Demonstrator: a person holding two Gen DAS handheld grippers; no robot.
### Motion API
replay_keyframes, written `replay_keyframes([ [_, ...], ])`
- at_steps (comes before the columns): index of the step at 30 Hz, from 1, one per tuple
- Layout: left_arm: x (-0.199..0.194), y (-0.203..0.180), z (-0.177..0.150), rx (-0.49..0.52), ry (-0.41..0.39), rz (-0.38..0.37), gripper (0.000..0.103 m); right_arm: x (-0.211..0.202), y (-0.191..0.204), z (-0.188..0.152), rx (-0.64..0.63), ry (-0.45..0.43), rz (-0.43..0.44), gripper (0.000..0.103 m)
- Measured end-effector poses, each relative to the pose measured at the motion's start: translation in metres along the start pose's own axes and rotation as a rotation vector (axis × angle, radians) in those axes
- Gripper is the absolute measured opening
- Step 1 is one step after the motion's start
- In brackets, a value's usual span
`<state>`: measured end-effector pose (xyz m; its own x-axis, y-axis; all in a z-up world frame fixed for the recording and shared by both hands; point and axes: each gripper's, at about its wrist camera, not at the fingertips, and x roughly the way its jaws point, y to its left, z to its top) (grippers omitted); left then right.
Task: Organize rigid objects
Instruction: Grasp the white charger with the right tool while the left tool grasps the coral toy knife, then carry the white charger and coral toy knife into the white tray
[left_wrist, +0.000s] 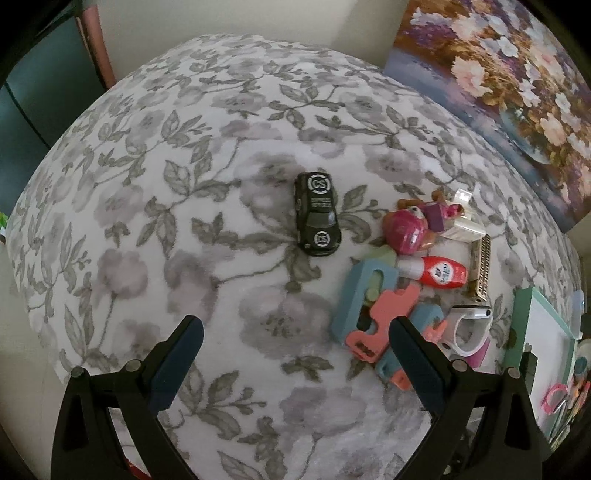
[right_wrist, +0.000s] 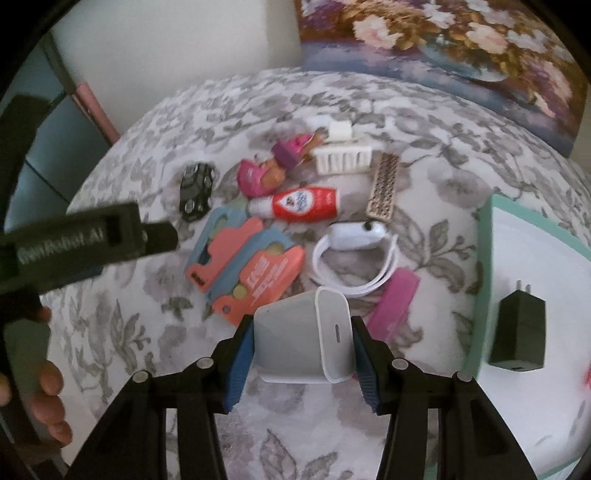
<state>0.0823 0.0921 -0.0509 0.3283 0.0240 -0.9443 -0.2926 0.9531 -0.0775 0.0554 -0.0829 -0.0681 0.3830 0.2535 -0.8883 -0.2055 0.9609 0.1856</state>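
My right gripper (right_wrist: 303, 336) is shut on a white charger block (right_wrist: 304, 336) and holds it above the floral cloth (right_wrist: 424, 110). My left gripper (left_wrist: 295, 332) is open and empty above the cloth, with a black toy car (left_wrist: 317, 214) ahead of it; the car also shows in the right wrist view (right_wrist: 195, 192). A pile lies right of the car: a pink doll (left_wrist: 404, 230), a red-and-white bottle (left_wrist: 441, 275), blue and pink flat plastic pieces (left_wrist: 376, 317), a white watch band (right_wrist: 354, 258), a gold comb (right_wrist: 384, 188) and a white brush (right_wrist: 343, 158).
A tray with a teal rim (right_wrist: 484, 280) stands at the right and holds a black charger (right_wrist: 519, 332). A flower painting (left_wrist: 498, 85) leans at the back right. The left gripper's body (right_wrist: 85, 236) and a hand cross the left of the right wrist view.
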Motion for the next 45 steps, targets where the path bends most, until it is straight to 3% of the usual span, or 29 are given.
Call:
replay_keyframes([
  [9, 0.003, -0.019, -0.004, 0.044, 0.021, -0.048, 0.1, -0.03, -0.039, 0.008, 0.13, -0.066, -0.016, 0.053],
  [18, 0.013, -0.065, -0.015, 0.209, 0.031, -0.03, 0.096, -0.057, -0.093, 0.009, 0.261, -0.115, -0.095, 0.053],
  [26, 0.024, -0.095, -0.027, 0.33, 0.045, 0.02, 0.073, -0.06, -0.124, 0.003, 0.35, -0.101, -0.12, 0.053],
  [33, 0.02, -0.119, -0.038, 0.449, 0.028, 0.039, 0.052, -0.06, -0.126, 0.001, 0.352, -0.092, -0.111, 0.053],
  [34, 0.022, -0.12, -0.039, 0.458, 0.041, 0.036, 0.045, -0.06, -0.126, 0.001, 0.351, -0.092, -0.111, 0.053],
  [37, 0.029, -0.121, -0.041, 0.453, 0.073, 0.019, 0.044, -0.061, -0.128, 0.0, 0.354, -0.091, -0.109, 0.053],
  [45, 0.038, -0.125, -0.043, 0.438, 0.067, 0.026, 0.044, -0.054, -0.131, -0.004, 0.362, -0.062, -0.117, 0.053],
])
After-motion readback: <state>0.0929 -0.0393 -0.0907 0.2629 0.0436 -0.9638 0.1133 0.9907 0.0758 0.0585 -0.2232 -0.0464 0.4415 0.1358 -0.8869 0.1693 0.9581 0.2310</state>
